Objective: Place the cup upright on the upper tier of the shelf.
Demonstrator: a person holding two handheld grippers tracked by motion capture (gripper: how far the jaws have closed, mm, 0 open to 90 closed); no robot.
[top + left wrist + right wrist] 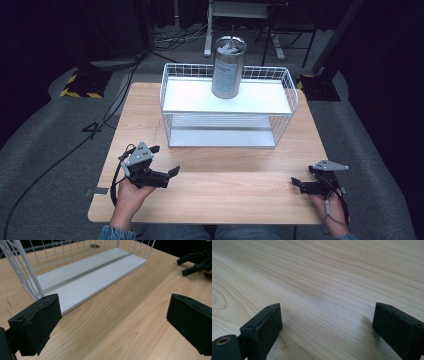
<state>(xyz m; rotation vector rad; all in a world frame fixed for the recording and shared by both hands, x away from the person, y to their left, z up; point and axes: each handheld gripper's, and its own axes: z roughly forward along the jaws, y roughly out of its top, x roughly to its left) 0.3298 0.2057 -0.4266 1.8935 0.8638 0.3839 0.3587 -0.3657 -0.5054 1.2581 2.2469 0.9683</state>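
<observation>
since neither gripper is holding anything right now, the thing to think about is the metal canister standing upright on the top shelf of the white wire rack, toward the back of the table. both grippers sit near the front edge, well apart from it.

left gripper has its jaws spread wide with nothing between them, hovering over bare wood just in front of the rack's lower shelf. right gripper is the same deal, released and empty, low over the table on the other side.

my guess on how the canister handles: it looks like brushed steel, so stiff and not fragile, but smooth and probably slippery against the pads. it's a tall round cylinder, so it'd tip if you nudged it near the top. can't tell if it's full or empty, so weight is a toss-up; i'd assume it has some heft. i'd take it around the middle of the body, jaws on opposite sides, squeezing across the full width. it looks fairly wide, so the jaws would need to be fully spread going in.

looks-wise: silver grey body, a paper label with small print on the front, darker lid with some lighter bit lying on top, too small to make out.
</observation>
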